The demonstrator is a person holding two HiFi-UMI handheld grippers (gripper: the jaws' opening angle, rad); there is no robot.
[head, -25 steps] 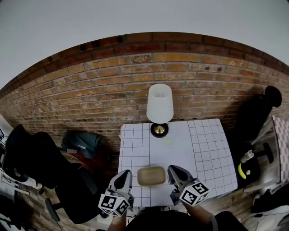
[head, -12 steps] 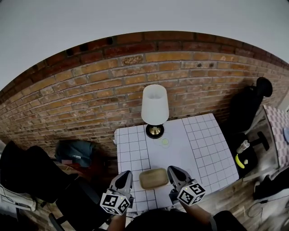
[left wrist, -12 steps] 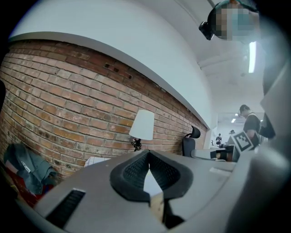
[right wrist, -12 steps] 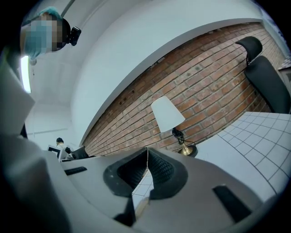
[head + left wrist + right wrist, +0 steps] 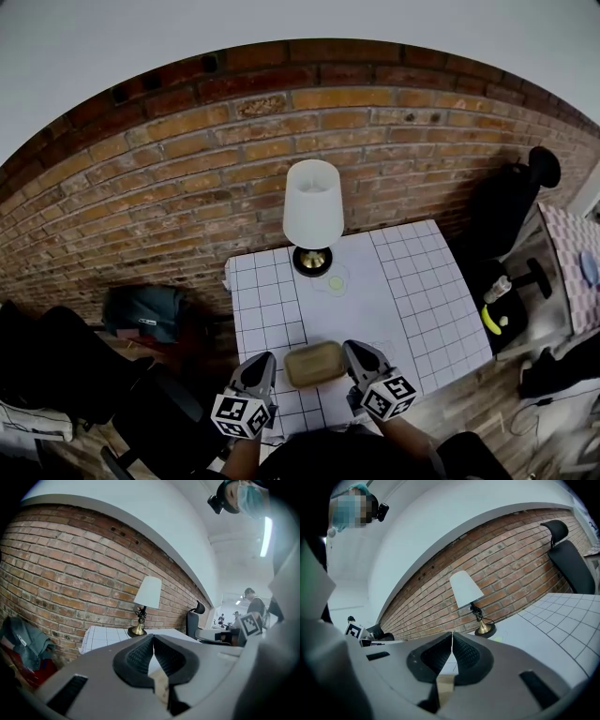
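The shallow tan rectangular tray sits near the white gridded desk's front edge, between the left hand-held gripper and right hand-held gripper. Both are pinched together on nothing. I'd spread the jaws evenly and hold both sides level.

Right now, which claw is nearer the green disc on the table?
Right. The right claw is right of the tray, almost straight before the disc; the left claw, left of the tray, is farther off to the side.

Greenish spot by the lamp is too tiny to tell; left claw covers the tabletop's near corner.
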